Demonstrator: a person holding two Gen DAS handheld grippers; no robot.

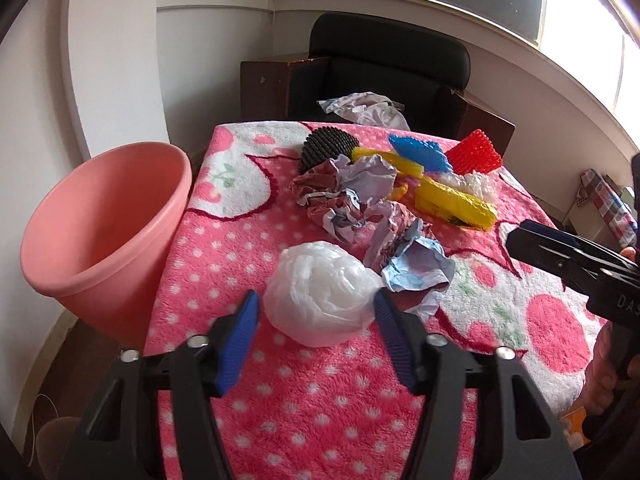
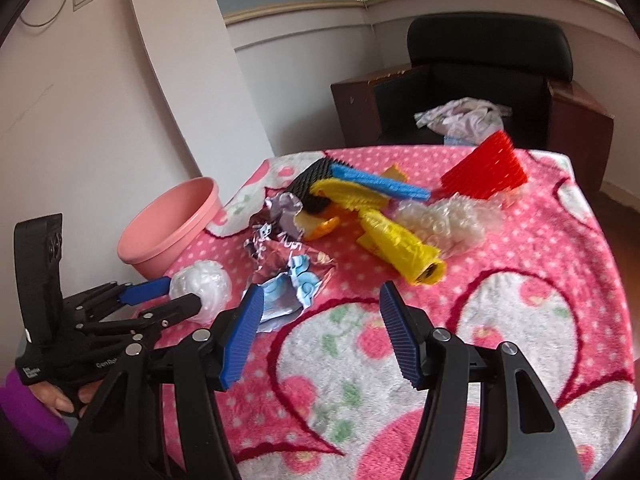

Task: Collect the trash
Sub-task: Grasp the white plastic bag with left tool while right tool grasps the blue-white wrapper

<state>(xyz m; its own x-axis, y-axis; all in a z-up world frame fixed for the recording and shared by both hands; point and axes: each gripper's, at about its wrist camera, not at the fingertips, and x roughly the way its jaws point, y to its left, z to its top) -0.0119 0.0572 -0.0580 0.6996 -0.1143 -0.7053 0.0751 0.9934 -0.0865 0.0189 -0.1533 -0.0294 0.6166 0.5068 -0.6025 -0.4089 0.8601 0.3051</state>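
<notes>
A balled white plastic bag (image 1: 320,296) (image 2: 208,280) lies on the pink dotted tablecloth (image 2: 520,280) near its left edge. My left gripper (image 1: 316,300) (image 2: 186,292) straddles the ball. Its right pad touches the bag, and a thin strip of cloth shows beside its left pad. Beyond the ball lie crumpled papers (image 1: 352,196), a blue-and-white scrap (image 2: 288,292), a rolled yellow bag (image 2: 404,252) and bubble wrap (image 2: 444,220). My right gripper (image 2: 320,308) (image 1: 532,240) hovers open over bare cloth, its left pad beside the blue-and-white scrap. A pink basin (image 1: 100,240) (image 2: 172,232) sits at the table's left edge.
Spiky plastic mats in black (image 1: 324,144), blue (image 1: 420,152) and red (image 2: 484,176) lie at the far side of the table. Behind the table stands a black armchair (image 1: 384,68) with a bundle of cloth (image 1: 368,110) on its seat. A wall runs along the left.
</notes>
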